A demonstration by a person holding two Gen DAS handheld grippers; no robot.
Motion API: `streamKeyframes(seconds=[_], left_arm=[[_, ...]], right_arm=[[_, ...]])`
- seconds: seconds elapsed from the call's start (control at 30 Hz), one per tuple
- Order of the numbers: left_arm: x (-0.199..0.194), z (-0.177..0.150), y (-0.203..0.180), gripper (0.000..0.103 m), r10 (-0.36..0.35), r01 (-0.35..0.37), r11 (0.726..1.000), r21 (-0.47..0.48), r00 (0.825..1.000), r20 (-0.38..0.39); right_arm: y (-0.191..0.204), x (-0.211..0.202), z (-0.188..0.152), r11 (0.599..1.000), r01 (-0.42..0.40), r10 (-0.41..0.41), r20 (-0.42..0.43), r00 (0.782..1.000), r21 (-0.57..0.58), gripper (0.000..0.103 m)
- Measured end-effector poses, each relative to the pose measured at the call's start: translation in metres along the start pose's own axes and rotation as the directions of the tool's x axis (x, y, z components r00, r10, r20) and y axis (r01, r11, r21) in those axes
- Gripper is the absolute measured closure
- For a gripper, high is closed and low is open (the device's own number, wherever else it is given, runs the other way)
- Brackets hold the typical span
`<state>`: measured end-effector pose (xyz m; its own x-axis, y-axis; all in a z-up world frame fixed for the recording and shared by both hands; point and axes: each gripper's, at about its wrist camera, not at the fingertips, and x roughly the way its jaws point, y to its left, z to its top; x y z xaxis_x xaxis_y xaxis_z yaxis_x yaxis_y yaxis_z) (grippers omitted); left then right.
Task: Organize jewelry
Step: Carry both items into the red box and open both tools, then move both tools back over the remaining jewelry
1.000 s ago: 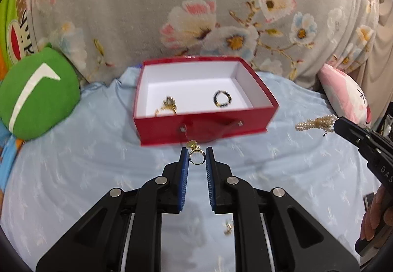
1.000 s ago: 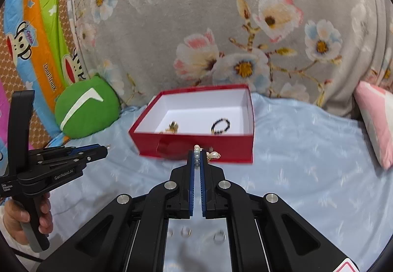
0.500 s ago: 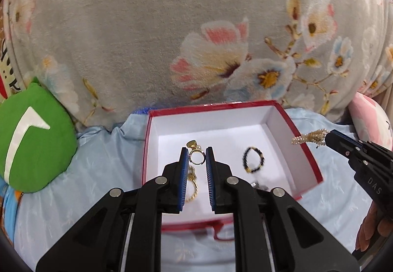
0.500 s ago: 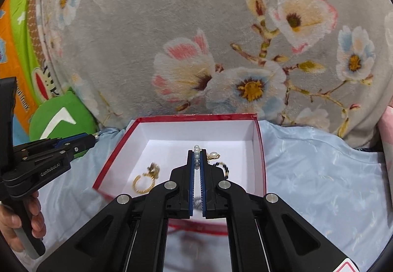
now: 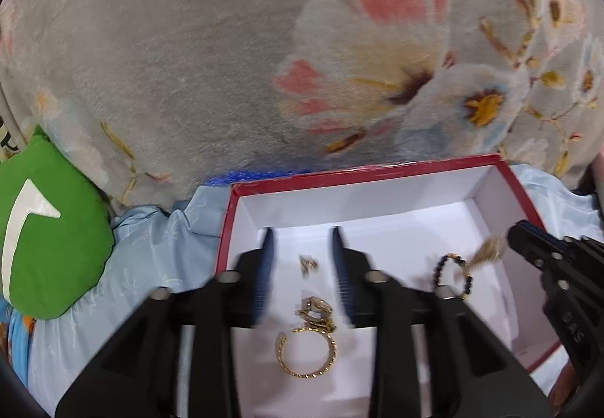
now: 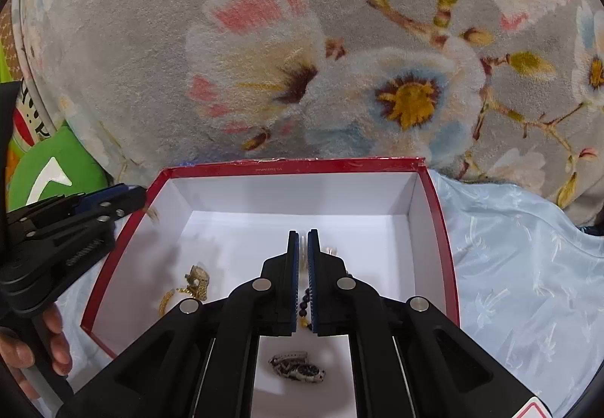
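Note:
A red box point(image 5: 415, 168) with a white inside lies on the blue sheet. My left gripper point(image 5: 302, 231) hangs over it and its jaws are opening. The gold ring point(image 5: 307, 263) is loose between them, blurred, touching neither pad. Below it lies a gold bracelet point(image 5: 307, 353), and a black bead bracelet point(image 5: 451, 274) lies to the right. My right gripper point(image 6: 302, 235) is over the box too. Its jaws are just starting to open, with the pearl strand point(image 6: 302, 248) still pinched in the narrow gap. A metal watch point(image 6: 298, 369) lies under that gripper.
A grey flowered blanket point(image 6: 302, 59) rises right behind the box. A green cushion point(image 5: 49, 236) sits at the left on the light blue sheet point(image 6: 521, 267). A person's hand point(image 6: 56, 346) holds the left gripper's handle.
Both grippers moved forward from in front of the box to above its inside. The left jaws spread apart and let the gold ring go. The right jaws still show only a narrow gap.

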<state>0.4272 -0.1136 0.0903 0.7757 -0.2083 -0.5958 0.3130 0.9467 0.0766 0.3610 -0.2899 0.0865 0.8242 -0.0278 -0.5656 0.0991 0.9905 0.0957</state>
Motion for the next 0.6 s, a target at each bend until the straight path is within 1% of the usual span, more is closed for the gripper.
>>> streamKeyframes(seconds=[0.03, 0.1, 0.17, 0.3, 0.33, 0.4, 0.47, 0.6], left_arm=[[0.003, -0.001, 0.001, 0.056, 0.006, -0.006, 1.000, -0.005, 1.000, -0.002], [0.006, -0.005, 0.003, 0.056, 0.008, -0.008, 1.000, -0.011, 1.000, -0.010], [0.008, -0.008, 0.005, 0.055, 0.005, -0.006, 1.000, -0.018, 1.000, -0.016], [0.000, -0.014, 0.009, 0.055, -0.017, 0.016, 0.999, -0.035, 1.000, -0.017], [-0.005, -0.016, 0.010, 0.054, -0.022, 0.022, 0.999, -0.041, 1.000, -0.013], [-0.019, -0.023, 0.012, 0.049, -0.029, 0.028, 0.999, -0.045, 1.000, -0.003], [-0.036, -0.032, 0.013, 0.046, -0.031, 0.031, 0.999, -0.039, 0.999, 0.009], [-0.073, -0.057, 0.013, 0.046, -0.044, 0.044, 0.999, -0.024, 0.999, 0.014]], right_arm=[[0.000, -0.001, -0.001, 1.000, -0.003, 0.003, 0.005, 1.000, 0.003, 0.090], [-0.002, -0.004, -0.002, 1.000, -0.008, 0.008, 0.018, 1.000, 0.009, 0.083], [-0.004, -0.008, -0.004, 1.000, -0.006, 0.006, 0.028, 1.000, 0.006, 0.082], [-0.009, -0.024, -0.011, 0.999, -0.030, 0.029, 0.040, 0.999, 0.029, 0.082], [-0.010, -0.030, -0.013, 0.999, -0.032, 0.031, 0.045, 0.999, 0.031, 0.082], [-0.011, -0.046, -0.021, 0.999, -0.026, 0.025, 0.058, 0.998, 0.028, 0.082], [-0.013, -0.065, -0.032, 0.999, -0.034, 0.032, 0.066, 0.997, 0.030, 0.082], [-0.015, -0.110, -0.061, 0.999, -0.042, 0.040, 0.080, 0.996, 0.033, 0.081]])
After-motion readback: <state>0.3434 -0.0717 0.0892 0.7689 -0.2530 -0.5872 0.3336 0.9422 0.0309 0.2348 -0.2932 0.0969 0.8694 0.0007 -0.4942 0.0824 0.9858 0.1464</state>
